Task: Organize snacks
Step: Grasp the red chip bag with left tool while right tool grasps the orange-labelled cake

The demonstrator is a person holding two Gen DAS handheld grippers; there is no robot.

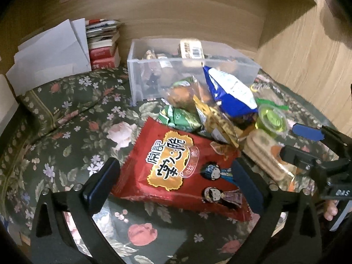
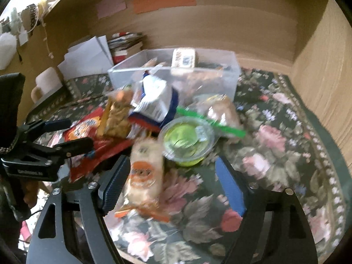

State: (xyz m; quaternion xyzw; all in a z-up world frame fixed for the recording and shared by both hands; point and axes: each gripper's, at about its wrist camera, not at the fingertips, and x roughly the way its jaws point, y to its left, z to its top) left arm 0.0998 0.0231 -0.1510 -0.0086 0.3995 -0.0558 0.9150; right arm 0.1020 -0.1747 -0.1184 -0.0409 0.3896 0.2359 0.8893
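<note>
Nearest the left gripper [image 1: 176, 182], the red chip bag [image 1: 182, 169] is framed between jaws spread fully wide; nothing is gripped, and the pads are seen clear of the film on either side. The bag is judged light, puffed and crackly, its glossy foil slippery and its contents easily crushed, so a hold across the flat sealed edge or a gentle pinch at mid-width is suggested.

At the right gripper [image 2: 173, 184], the jaws are held moderately open around the cracker packet [image 2: 144, 167], with no pressure on it made out through the blur. The packet looks stiff and ridged under clear wrap, brittle inside; it is best taken across its narrow sides.

Just beyond the red chip bag, the green jelly cup [image 2: 187, 140] is seen: rigid plastic, round, film-lidded, likely heavier and slick. Behind it are piled a gold crinkled pouch [image 1: 216, 121], a green foil pack [image 1: 180, 118] and a blue-and-white bag [image 1: 231, 94], all soft and light.

Farthest from the red chip bag, the clear plastic bin [image 1: 140, 77] stands on the flowered cloth [image 1: 77, 114] of the counter, already part filled.
</note>
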